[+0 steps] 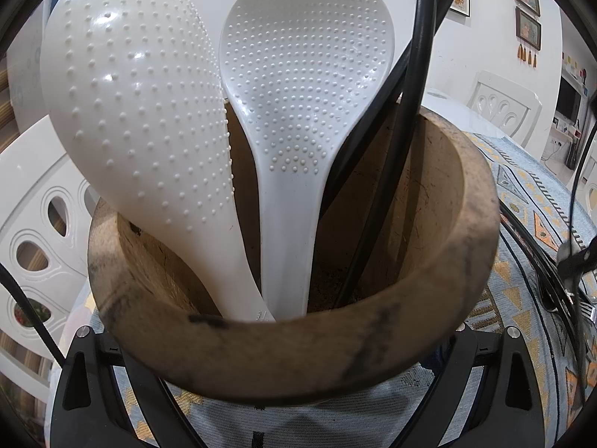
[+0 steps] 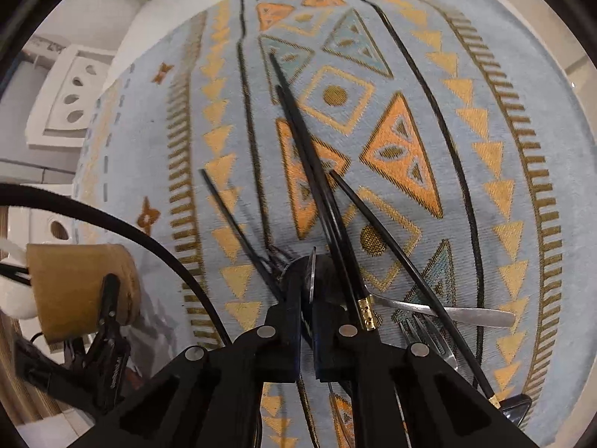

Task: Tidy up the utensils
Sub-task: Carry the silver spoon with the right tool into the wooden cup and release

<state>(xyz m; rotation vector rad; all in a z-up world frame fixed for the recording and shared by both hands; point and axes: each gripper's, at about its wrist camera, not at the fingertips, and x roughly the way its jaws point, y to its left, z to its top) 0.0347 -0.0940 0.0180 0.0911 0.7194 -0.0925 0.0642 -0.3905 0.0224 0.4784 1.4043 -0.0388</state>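
Left tongs [image 1: 294, 384] grip a wooden utensil holder [image 1: 298, 351]; right tongs [image 2: 308, 317] close on a thin metal utensil [image 2: 312, 272], edge-on.

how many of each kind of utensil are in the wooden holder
in the wooden holder:
white rice paddles: 2
black chopsticks: 2
total: 4

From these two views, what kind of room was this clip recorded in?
Most likely a home dining area. A table under a patterned cloth holds chopsticks and a fork, white carved chairs stand around it, and framed pictures hang on the wall.
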